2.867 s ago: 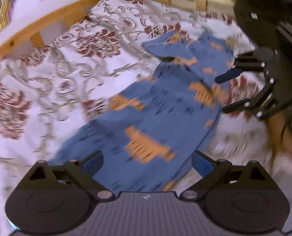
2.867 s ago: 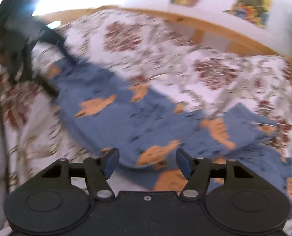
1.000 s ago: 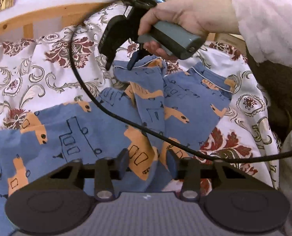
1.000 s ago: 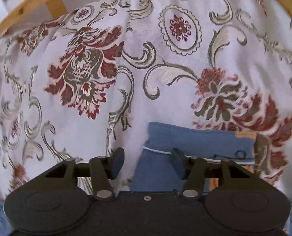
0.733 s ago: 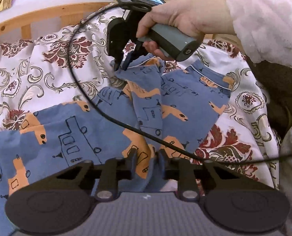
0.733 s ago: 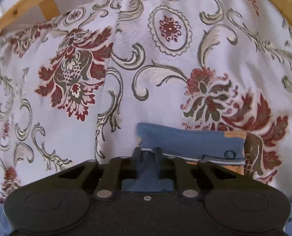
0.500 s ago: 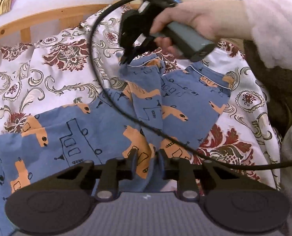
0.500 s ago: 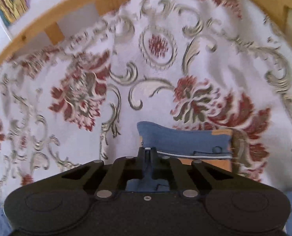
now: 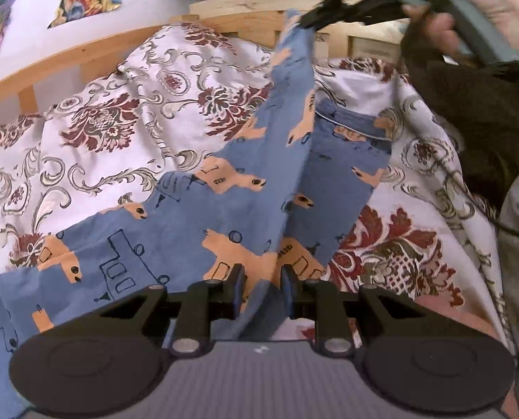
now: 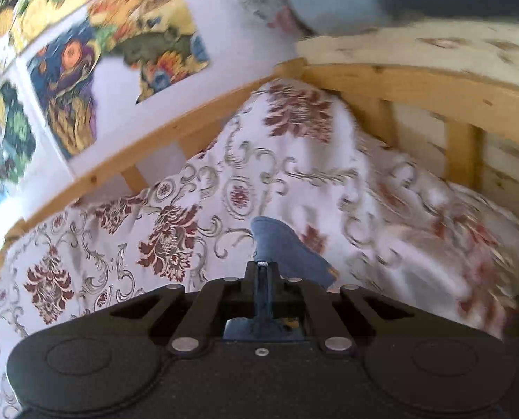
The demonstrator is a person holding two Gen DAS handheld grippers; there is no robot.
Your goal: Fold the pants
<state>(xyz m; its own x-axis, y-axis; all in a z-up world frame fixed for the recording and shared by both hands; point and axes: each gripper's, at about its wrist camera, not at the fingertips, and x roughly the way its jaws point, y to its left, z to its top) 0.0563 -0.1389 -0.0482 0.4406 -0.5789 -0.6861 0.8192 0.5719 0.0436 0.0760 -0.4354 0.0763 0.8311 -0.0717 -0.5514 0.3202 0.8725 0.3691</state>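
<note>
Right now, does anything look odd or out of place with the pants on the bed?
The pants are bunched, one corner raised by the right gripper, a crease running to the left gripper. That fits folding; no damage shows.

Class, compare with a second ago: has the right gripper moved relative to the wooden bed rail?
Yes. The right gripper, shut on the pants, has risen: it was below the wooden bed rail, now level with it.

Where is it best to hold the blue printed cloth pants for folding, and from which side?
Grip the blue printed cloth pants at edges, as now: right gripper on the lifted hem, left gripper from the near side, where fabric bunches into a ridge.
</note>
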